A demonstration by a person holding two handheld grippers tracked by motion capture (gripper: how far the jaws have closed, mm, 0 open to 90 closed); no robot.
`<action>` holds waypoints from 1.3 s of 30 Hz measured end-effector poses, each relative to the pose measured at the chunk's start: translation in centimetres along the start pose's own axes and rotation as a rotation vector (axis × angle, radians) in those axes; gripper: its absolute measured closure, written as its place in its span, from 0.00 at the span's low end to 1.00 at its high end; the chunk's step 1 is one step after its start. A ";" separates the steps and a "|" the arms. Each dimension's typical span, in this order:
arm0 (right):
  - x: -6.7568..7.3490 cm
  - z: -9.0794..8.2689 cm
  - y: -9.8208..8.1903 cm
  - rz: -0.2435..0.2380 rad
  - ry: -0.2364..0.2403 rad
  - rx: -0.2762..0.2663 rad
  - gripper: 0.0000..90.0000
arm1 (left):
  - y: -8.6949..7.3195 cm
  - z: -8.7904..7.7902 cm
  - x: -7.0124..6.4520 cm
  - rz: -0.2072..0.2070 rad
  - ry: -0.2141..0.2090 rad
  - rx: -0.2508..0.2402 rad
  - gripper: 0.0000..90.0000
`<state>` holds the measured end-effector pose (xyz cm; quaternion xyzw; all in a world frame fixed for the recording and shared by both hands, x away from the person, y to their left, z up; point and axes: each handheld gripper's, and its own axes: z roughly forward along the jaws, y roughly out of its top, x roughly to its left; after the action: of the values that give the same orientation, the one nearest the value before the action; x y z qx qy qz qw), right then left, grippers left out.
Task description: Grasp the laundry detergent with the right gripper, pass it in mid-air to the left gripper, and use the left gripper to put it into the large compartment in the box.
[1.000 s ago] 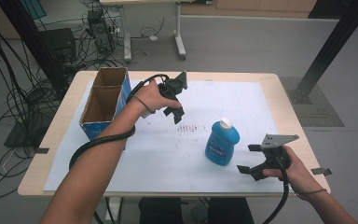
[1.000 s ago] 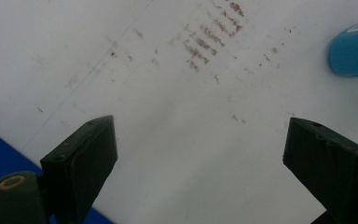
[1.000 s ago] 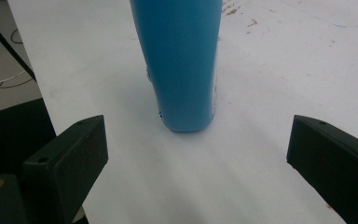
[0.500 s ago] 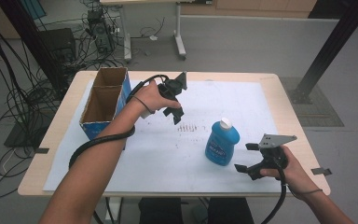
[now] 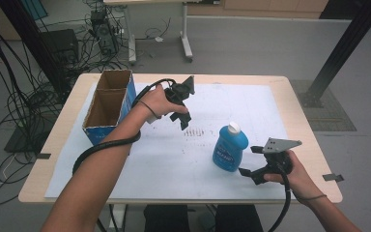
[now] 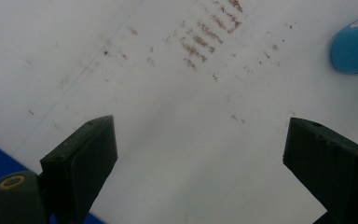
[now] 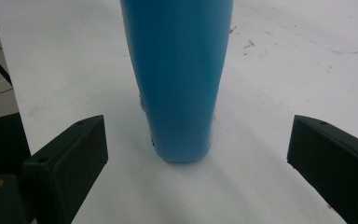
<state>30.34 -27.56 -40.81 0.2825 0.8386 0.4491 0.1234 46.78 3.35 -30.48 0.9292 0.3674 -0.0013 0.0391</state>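
Both of your grippers stand with their jaws apart and nothing between them. Your right gripper sits low on the white sheet, aimed at the upright blue bottle just beside it, near but not touching. Your left gripper hangs above the sheet, between the bottle and the cardboard box.

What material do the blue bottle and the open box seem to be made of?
The blue bottle looks like smooth, slightly glossy plastic, with a white cap and a printed label. The open box looks like cardboard: matt brown inside walls, a blue printed outside.
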 end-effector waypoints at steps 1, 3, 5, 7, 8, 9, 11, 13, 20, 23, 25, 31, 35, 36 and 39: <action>0.0 0.1 0.0 0.003 0.000 -0.005 0.05 | 0.0 0.0 0.0 0.000 -0.001 0.002 0.11; 0.0 0.3 0.1 0.003 0.007 -0.011 0.05 | 0.0 0.1 0.1 -0.003 -0.001 0.001 0.11; 0.1 0.5 0.2 0.003 0.009 -0.018 0.05 | -0.1 0.1 0.2 -0.002 -0.003 0.002 0.11; 0.1 0.7 0.2 0.002 0.007 -0.021 0.05 | -0.1 0.1 0.2 -0.003 -0.003 0.002 0.11; 0.2 0.8 0.2 0.003 0.010 -0.024 0.05 | -0.2 0.1 0.2 -0.006 -0.002 0.003 0.11; 0.2 0.8 0.2 0.003 0.010 -0.024 0.05 | -0.2 0.1 0.2 -0.006 -0.002 0.003 0.11; 0.2 1.1 0.2 0.004 0.012 -0.036 0.05 | -0.2 0.1 0.3 -0.005 -0.002 0.000 0.11; 0.2 1.3 0.2 0.007 0.012 -0.042 0.05 | -0.2 0.1 0.3 -0.004 -0.004 0.000 0.11; 0.1 2.0 -0.1 0.016 0.018 -0.065 0.05 | -0.2 0.2 0.3 -0.004 -0.009 -0.004 0.11; 0.2 2.3 -0.1 0.016 0.018 -0.075 0.04 | -0.2 0.2 0.2 -0.002 -0.006 -0.001 0.11; 0.2 2.5 -0.1 0.013 0.018 -0.079 0.04 | -0.2 0.3 0.2 -0.005 -0.007 -0.001 0.11; 0.2 2.9 -0.2 0.014 0.015 -0.088 0.04 | -0.2 0.4 0.1 -0.001 -0.008 0.000 0.11; 0.1 3.2 -0.3 0.015 0.020 -0.098 0.04 | -0.2 0.3 0.1 0.003 -0.006 0.001 0.11; 0.1 3.3 -0.3 0.016 0.017 -0.100 0.04 | -0.2 0.3 0.0 0.002 -0.006 0.001 0.11; 0.1 3.4 -0.3 0.015 0.015 -0.099 0.04 | -0.2 0.3 0.0 0.003 -0.006 0.001 0.11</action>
<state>31.70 -25.34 -43.00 0.2791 0.8142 0.4930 0.1274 46.69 3.46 -30.77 0.9298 0.3657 -0.0043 0.0401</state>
